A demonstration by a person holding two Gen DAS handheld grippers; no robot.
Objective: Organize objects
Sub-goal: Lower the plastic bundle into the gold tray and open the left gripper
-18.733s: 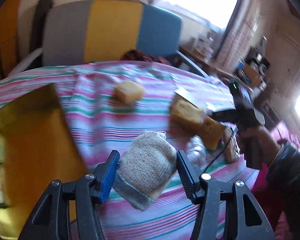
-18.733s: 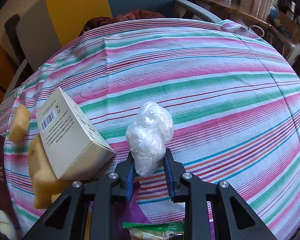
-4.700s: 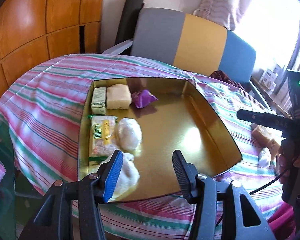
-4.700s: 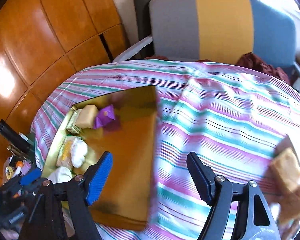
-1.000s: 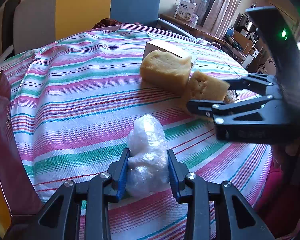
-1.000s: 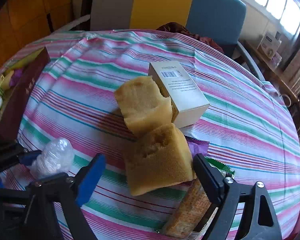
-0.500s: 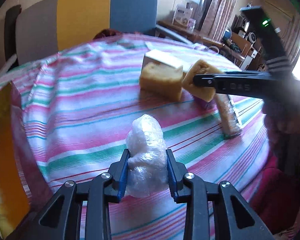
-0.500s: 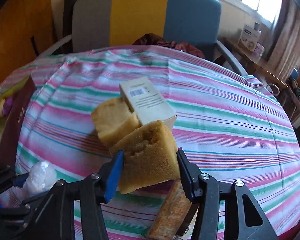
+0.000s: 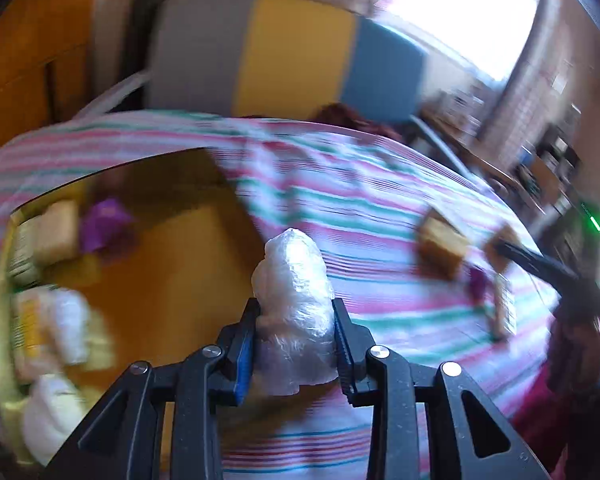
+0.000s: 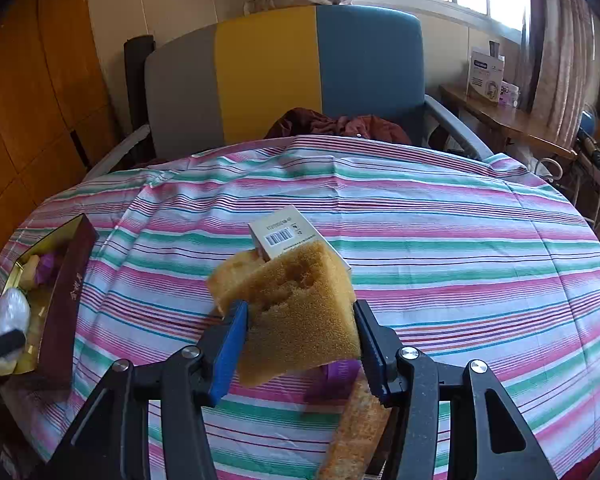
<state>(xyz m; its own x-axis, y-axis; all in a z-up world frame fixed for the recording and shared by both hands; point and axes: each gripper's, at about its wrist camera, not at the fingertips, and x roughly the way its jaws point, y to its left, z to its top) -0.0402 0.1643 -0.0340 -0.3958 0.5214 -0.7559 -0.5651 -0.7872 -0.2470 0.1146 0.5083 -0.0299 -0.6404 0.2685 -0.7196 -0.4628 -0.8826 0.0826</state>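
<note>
My left gripper is shut on a clear plastic-wrapped bundle and holds it in the air near the right edge of the gold box, which holds several packets. My right gripper is shut on a yellow-brown sponge block, lifted above the striped tablecloth. A second sponge and a white barcode carton lie just behind it. The gold box also shows in the right wrist view at the far left.
A purple packet and a long brown cracker pack lie under my right gripper. A grey, yellow and blue chair stands behind the table, with red cloth on its seat. A wooden side table is at the right.
My left gripper has swung left with the plastic bundle, from over the cloth toward the gold box. My right gripper has lifted the sponge block higher off the cloth.
</note>
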